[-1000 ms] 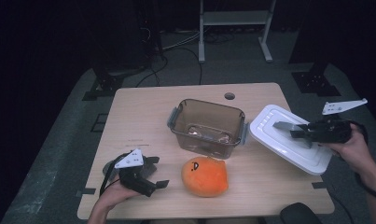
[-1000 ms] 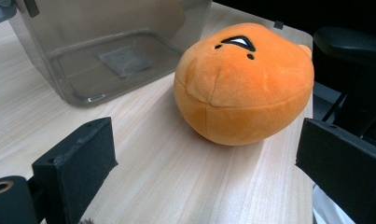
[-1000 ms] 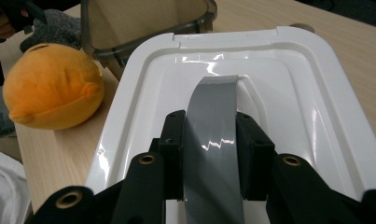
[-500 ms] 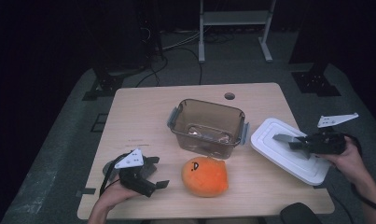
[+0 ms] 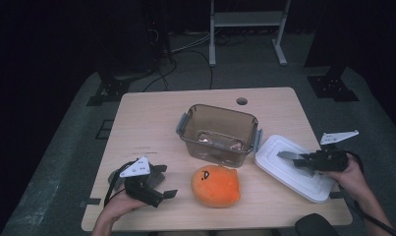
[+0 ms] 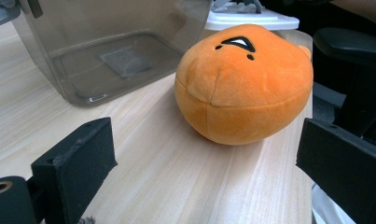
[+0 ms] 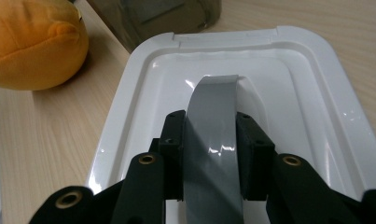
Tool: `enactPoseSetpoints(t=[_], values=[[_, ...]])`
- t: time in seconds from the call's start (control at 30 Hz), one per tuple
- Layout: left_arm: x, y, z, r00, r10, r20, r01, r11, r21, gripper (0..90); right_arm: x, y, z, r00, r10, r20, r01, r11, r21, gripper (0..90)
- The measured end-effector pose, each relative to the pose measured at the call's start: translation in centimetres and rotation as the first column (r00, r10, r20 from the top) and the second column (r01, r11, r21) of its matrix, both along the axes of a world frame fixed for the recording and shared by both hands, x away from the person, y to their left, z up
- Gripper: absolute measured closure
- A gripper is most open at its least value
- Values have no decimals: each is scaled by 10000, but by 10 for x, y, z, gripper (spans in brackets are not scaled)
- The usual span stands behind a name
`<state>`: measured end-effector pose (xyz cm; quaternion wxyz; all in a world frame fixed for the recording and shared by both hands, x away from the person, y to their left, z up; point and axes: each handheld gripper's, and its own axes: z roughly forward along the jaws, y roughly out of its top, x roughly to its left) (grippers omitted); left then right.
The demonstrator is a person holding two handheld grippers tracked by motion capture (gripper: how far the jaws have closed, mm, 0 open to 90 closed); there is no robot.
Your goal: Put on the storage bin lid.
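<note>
The white plastic lid [image 5: 295, 168], glossy and rounded at the corners with a raised rim, lies at about four o'clock on the table [image 5: 151, 123]. Its grey strap handle [image 7: 212, 140] is pinched between the right gripper [image 7: 212, 158]'s black pads. At the centre stands a smoky translucent container [image 5: 218, 133] (latches at both ends). At six o'clock sits a round orange plush toy [image 5: 215, 186], soft and seamed. The left gripper [image 6: 209, 177], jaws wide apart, rests at seven o'clock. The tabletop is pale wood grain; the room beyond looks dark, perhaps grey-carpeted.
</note>
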<state>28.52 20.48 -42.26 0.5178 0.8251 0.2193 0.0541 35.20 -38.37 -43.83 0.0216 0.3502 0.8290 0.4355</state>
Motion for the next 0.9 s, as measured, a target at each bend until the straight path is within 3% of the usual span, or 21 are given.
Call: enactPoseSetpoints(t=[0.27, 0.63, 0.9], values=[[0, 1, 1, 10000, -14, 30, 14, 10000, -6, 36, -2, 10, -14, 9998, 126, -152, -127, 9999, -76, 665], [-1, 3, 2, 10000, 25, 57, -24, 10000, -46, 36, -5, 17, -21, 9993, 236, -294, -236, 9997, -18, 665], [-1, 3, 2, 10000, 5, 63, -5, 10000, -41, 36, -8, 12, -12, 9998, -17, -197, 20, 9999, 171, 505]])
